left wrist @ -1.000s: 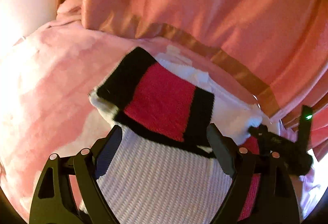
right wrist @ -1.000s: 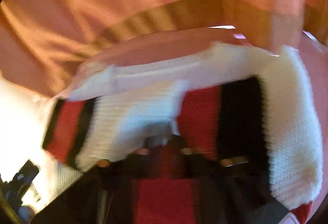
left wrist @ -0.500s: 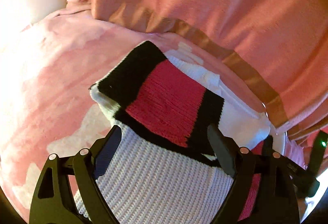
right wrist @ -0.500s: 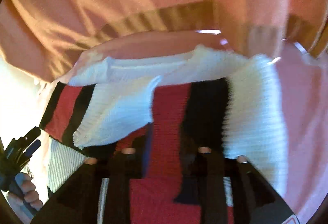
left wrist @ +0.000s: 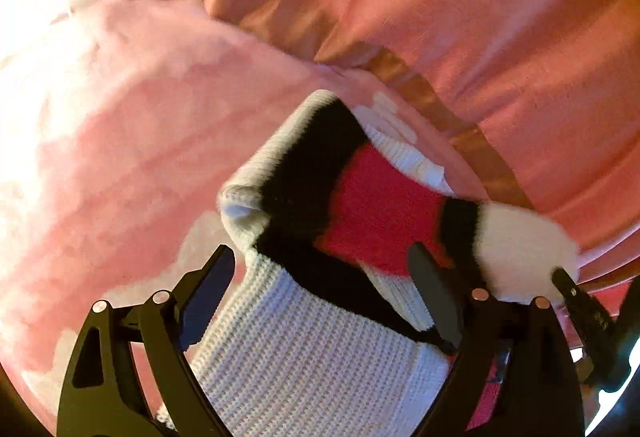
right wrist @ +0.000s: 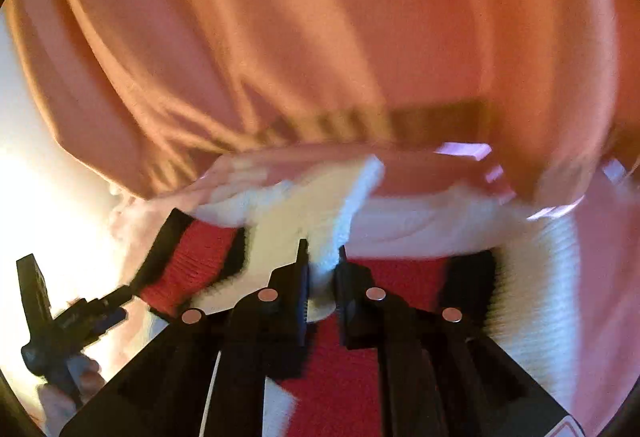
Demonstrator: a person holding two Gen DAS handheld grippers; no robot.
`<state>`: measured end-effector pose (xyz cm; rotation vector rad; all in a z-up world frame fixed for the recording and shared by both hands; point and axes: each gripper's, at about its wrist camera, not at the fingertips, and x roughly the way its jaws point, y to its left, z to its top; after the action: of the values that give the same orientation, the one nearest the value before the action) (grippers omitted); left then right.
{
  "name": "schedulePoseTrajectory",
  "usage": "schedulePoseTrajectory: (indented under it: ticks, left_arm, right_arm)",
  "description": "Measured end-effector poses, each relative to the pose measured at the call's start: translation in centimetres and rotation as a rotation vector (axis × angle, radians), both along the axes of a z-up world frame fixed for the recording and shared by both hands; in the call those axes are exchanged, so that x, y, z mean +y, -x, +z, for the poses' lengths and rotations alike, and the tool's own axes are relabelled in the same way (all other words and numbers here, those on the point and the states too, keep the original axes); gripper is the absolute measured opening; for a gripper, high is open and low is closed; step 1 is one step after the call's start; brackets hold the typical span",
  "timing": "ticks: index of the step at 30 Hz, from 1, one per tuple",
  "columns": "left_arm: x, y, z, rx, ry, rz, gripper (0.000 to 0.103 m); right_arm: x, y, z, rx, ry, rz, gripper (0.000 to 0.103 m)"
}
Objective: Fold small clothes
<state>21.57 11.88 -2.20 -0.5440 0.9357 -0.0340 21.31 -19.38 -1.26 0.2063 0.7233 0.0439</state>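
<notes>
We are working on a small knitted sweater [left wrist: 376,221], white with black and red stripes, which is lying on a pink patterned bedspread [left wrist: 120,165] just in front of an orange-pink blanket [left wrist: 460,17] that is hanging or bunched behind it.

Our right gripper [right wrist: 322,261] is closing its jaws on a white piece of the sweater, which looks like a sleeve cuff [right wrist: 320,213]; the cloth is sitting between the two fingers, and the pads appear to be pinching it. In the right wrist view that cuff is standing up off the red body panel, so we are judging that a sleeve is being carried inward over the body.

Our left gripper [left wrist: 320,277] is hovering with its jaws spread wide over the white ribbed part of the sweater [left wrist: 304,353]. The knit is lying between the fingers, but neither pad is pressing on it, so this gripper is holding nothing.

As for progress, we are reading this as an early or middle stage. The striped part nearest the left gripper is already lying doubled over, with a rolled white edge [left wrist: 244,205] showing. The sleeve fold is under way but not laid flat, and the final fold into a compact bundle looks not yet done. Much of the right wrist view is blurred, so we cannot tell how the far side lies.
</notes>
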Motion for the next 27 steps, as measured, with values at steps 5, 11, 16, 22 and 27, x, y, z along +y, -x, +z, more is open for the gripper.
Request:
schedulePoseTrajectory:
  ticks: [5,11,16,22,27]
  left_arm:
    - [-0.8,-0.1,-0.5,0.005,0.022,0.01,0.086]
    - [-3.2,0.4,-1.9,0.063,0.172,-0.062,0.086]
    - [-4.4,-1.6,-3.5,0.056,0.15,-0.018,0.071]
    - [-3.0,-3.0,-3.4,0.011,-0.005,0.005,0.032]
    - [-3.4,-2.9,-4.1,0.013,-0.086,-0.014,0.031]
  right_arm:
    - [-6.1,1.2,-4.8,0.167,-0.004,-0.104,0.01]
    - [-6.1,1.1,-6.8,0.19,-0.028,-0.075,0.011]
    - [-5.2,0.8,-6.9,0.182,-0.023,-0.051,0.011]
    - [-6.4,1.8,-5.3,0.135,0.023,-0.077,0.012]
    - [-8.0,1.9,-9.2,0.248,-0.006,-0.131,0.014]
